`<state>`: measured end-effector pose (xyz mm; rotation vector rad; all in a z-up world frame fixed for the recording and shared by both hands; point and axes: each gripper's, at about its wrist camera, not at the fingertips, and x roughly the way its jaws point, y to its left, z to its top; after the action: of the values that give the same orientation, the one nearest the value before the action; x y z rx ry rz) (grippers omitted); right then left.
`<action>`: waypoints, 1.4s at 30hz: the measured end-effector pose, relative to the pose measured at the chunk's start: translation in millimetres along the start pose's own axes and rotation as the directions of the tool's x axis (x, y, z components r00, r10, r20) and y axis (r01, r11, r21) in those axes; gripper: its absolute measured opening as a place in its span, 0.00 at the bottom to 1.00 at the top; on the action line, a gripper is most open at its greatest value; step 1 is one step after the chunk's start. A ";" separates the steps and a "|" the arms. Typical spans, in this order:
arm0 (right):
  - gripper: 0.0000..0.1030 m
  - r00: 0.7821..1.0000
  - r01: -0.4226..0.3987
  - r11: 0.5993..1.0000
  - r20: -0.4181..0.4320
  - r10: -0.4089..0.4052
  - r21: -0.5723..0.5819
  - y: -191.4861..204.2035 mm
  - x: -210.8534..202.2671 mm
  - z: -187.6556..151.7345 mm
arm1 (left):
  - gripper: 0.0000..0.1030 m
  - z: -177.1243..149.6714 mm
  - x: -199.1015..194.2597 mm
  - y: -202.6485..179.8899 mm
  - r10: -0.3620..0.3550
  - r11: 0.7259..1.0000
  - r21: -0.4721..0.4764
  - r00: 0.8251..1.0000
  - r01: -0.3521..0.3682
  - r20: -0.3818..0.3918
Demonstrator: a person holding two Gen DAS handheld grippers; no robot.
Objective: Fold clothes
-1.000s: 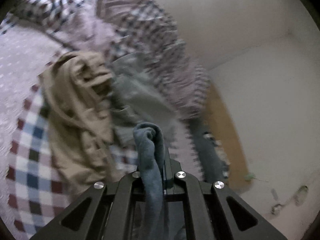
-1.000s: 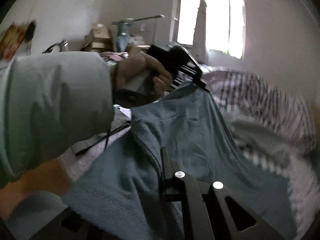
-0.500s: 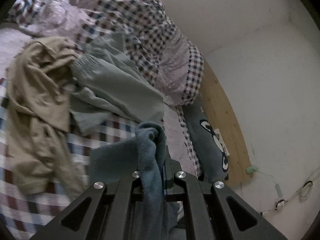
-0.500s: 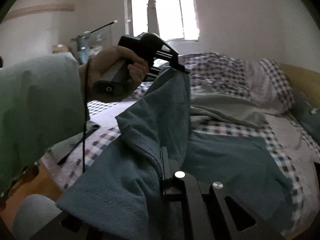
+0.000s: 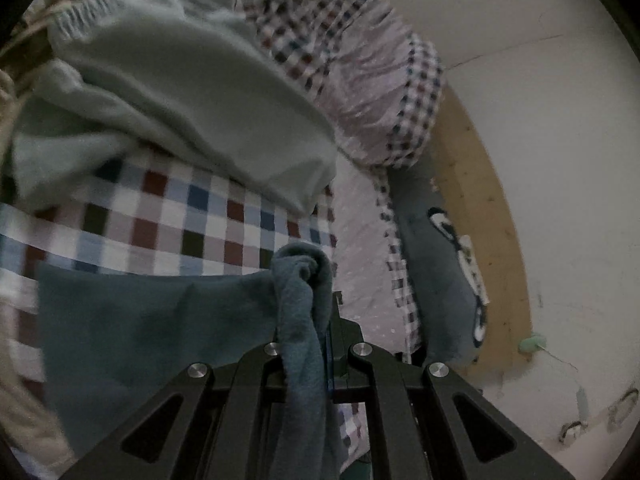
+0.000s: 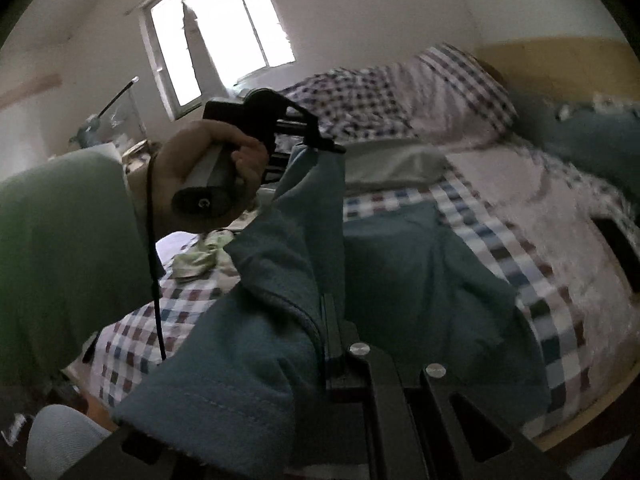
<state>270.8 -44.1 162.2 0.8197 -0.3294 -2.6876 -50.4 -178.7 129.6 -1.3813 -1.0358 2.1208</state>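
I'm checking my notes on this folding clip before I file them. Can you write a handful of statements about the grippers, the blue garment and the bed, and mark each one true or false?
1. Both grippers are clamped on the teal-blue garment. True: the left gripper and the right gripper each pinch a bunch of it.
2. The garment lies entirely flat on the bed. False: its upper edge is held up, and only the lower part rests on the checked bedsheet.
3. A pale green garment lies on the bed beyond the blue one. True.
4. The bedsheet is plain white. False: it is checked in red, blue and white.
5. A window shows in the right wrist view. True.
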 end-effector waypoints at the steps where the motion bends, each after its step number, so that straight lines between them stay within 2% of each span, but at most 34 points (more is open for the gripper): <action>1: 0.02 1.000 -0.003 1.000 -0.005 0.003 0.023 -10.5 0.6 -1.2 | 0.03 -0.1 11.8 0.0 0.013 1.000 -0.005 1.000 -0.013 -0.006; 9: 0.02 1.000 0.017 0.970 -0.018 -0.013 0.241 -87.4 4.9 -19.8 | 0.03 1.6 88.5 -3.8 0.120 0.992 -0.028 0.993 -0.121 -0.016; 14: 0.03 0.999 0.033 0.907 -0.053 -0.012 0.421 -134.8 8.0 -45.6 | 0.04 1.8 123.1 4.0 0.178 0.983 -0.051 0.984 -0.179 -0.018; 16: 0.03 0.998 0.047 0.888 -0.068 -0.018 0.458 -144.9 4.9 -54.1 | 0.08 2.1 131.6 6.4 0.183 0.981 -0.056 0.983 -0.183 -0.010; 17: 0.03 0.997 0.052 0.882 -0.071 -0.021 0.469 -146.5 1.7 -57.6 | 0.16 2.1 133.3 6.2 0.173 0.983 -0.054 0.985 -0.173 -0.003; 18: 0.03 0.997 0.056 0.874 -0.073 -0.023 0.482 -148.4 -1.3 -59.9 | 0.30 2.2 133.1 5.1 0.151 0.987 -0.051 0.988 -0.151 0.006; 19: 0.03 0.997 0.060 0.867 -0.075 -0.026 0.494 -150.2 -4.4 -62.2 | 0.40 2.5 131.0 3.3 0.118 0.992 -0.044 0.993 -0.117 0.019; 20: 0.05 0.997 0.063 0.859 -0.078 -0.027 0.508 -152.2 -7.3 -64.4 | 0.59 2.8 129.0 1.5 0.084 0.996 -0.038 0.996 -0.083 0.032; 21: 0.05 0.996 0.062 0.847 -0.081 -0.023 0.528 -155.0 -9.8 -66.5 | 0.71 3.4 125.3 -1.3 0.054 0.998 -0.029 0.998 -0.053 0.044; 27: 0.07 0.997 0.069 0.815 -0.069 -0.036 0.576 -160.6 -30.6 -71.8 | 0.78 9.4 77.9 -17.4 -0.071 0.996 0.063 0.993 0.066 0.092; 29: 0.08 0.997 0.073 0.800 -0.065 -0.043 0.595 -163.6 -35.3 -72.0 | 0.80 11.2 59.7 -14.7 -0.070 0.994 0.091 0.992 0.061 0.102; 32: 0.08 0.990 0.140 0.765 -0.110 -0.091 0.629 -174.5 -44.9 -78.4 | 0.80 7.1 22.5 -1.2 -0.055 0.991 0.130 0.991 0.039 0.124; 36: 0.08 0.946 0.323 0.744 -0.220 -0.238 0.585 -186.9 -62.8 -81.8 | 0.80 -4.7 -34.5 30.0 -0.011 0.988 0.151 0.979 -0.021 0.205; 39: 0.08 0.938 0.345 0.799 -0.210 -0.275 0.493 -183.3 -69.0 -68.8 | 0.80 -17.1 -71.6 63.0 0.027 0.991 0.117 0.964 -0.060 0.265; 41: 0.09 0.941 0.333 0.887 -0.177 -0.289 0.321 -157.6 -63.8 -49.0 | 0.80 -25.1 -86.9 80.9 0.043 0.993 0.092 0.958 -0.072 0.282; 42: 0.13 0.945 0.316 0.925 -0.161 -0.286 0.210 -139.9 -59.3 -41.7 | 0.80 -31.3 -93.9 89.9 0.040 0.995 0.080 0.956 -0.066 0.289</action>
<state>309.8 101.2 115.6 1.1952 -0.5360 -2.8955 23.4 -288.5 110.1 -1.0921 -1.0037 2.4291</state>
